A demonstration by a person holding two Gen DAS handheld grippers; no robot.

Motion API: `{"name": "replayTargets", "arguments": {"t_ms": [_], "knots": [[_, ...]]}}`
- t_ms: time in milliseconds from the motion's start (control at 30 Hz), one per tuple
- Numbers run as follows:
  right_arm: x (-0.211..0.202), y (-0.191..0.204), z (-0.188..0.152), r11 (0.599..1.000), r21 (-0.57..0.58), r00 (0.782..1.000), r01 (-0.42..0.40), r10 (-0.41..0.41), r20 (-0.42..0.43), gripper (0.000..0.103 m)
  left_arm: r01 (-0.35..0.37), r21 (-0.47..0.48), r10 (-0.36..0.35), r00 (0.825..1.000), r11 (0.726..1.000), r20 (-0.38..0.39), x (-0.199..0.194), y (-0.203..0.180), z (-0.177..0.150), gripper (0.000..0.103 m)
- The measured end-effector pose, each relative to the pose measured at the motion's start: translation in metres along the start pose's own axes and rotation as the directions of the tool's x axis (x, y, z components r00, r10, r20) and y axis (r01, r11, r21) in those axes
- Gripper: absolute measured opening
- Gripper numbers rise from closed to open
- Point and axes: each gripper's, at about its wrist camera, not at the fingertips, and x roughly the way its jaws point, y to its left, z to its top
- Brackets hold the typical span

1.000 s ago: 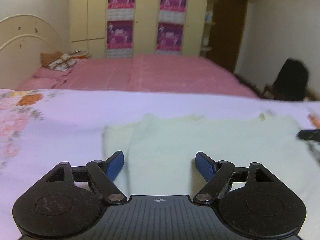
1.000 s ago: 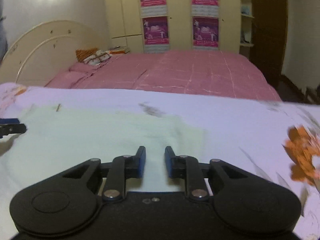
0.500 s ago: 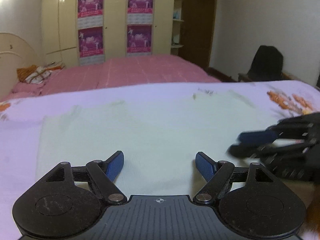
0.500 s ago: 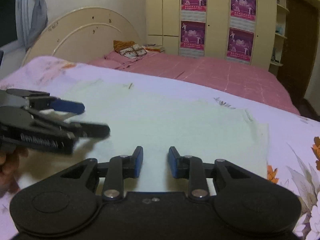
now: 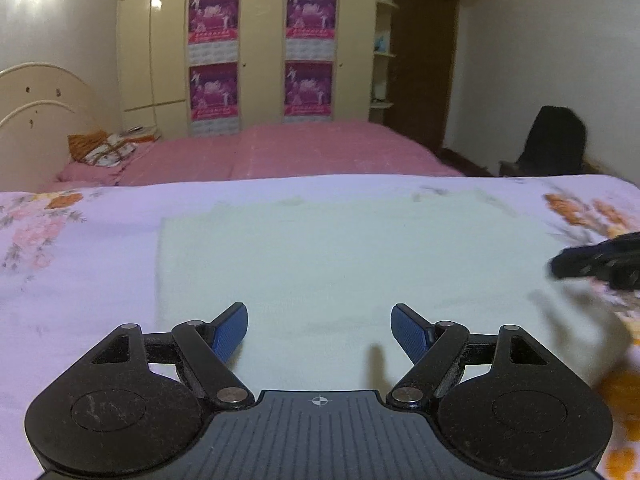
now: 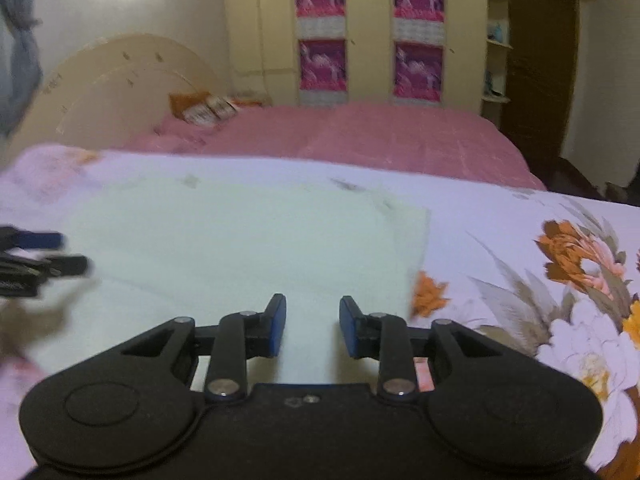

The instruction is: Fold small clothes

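A pale green garment (image 5: 340, 256) lies spread flat on the floral lilac sheet (image 5: 72, 272); it also shows in the right wrist view (image 6: 240, 248). My left gripper (image 5: 319, 332) is open and empty, hovering over the garment's near edge. My right gripper (image 6: 312, 330) is open by a narrower gap and empty, over the garment's near right part. The right gripper shows blurred at the right edge of the left wrist view (image 5: 596, 264). The left gripper shows blurred at the left edge of the right wrist view (image 6: 36, 260).
A pink bed (image 5: 280, 152) with pillows (image 5: 100, 148) lies beyond the sheet. A cream wardrobe with purple posters (image 5: 260, 56) stands behind it. A dark chair (image 5: 552, 144) and a brown door (image 5: 424, 64) are at the right.
Both grippers have swung back to face the wardrobe and moved apart sideways. The right jaws have opened slightly wider. The garment lies unmoved.
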Motion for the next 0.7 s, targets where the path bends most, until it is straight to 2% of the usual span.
{"name": "replayTargets", "arguments": {"t_ms": [100, 200, 333, 467, 700], "knots": [[-0.013, 0.029, -0.014, 0.997, -0.043, 0.998, -0.067, 0.066, -0.009, 0.029, 0.016, 0.013, -0.015, 1.000, 1.000, -0.014, -0.010, -0.022, -0.012, 0.078], [-0.021, 0.063, -0.033, 0.987, -0.123, 0.995, -0.103, 0.100, -0.029, 0.028, 0.013, 0.012, -0.012, 0.999, 1.000, -0.044, -0.017, -0.036, -0.029, 0.078], [-0.022, 0.086, -0.049, 0.982, -0.166, 0.995, -0.089, 0.079, -0.067, 0.029, -0.021, 0.018, 0.022, 0.997, 1.000, -0.072, -0.022, -0.036, -0.044, 0.078], [-0.026, 0.078, -0.052, 0.986, -0.165, 0.997, -0.040, 0.028, -0.074, 0.029, -0.054, -0.023, 0.052, 0.996, 0.998, -0.074, -0.031, -0.018, -0.052, 0.078], [-0.038, 0.025, -0.059, 0.990, -0.118, 0.993, 0.076, -0.086, -0.087, 0.029, -0.102, -0.072, 0.097, 0.993, 0.992, -0.068, -0.044, 0.013, -0.066, 0.078]]}}
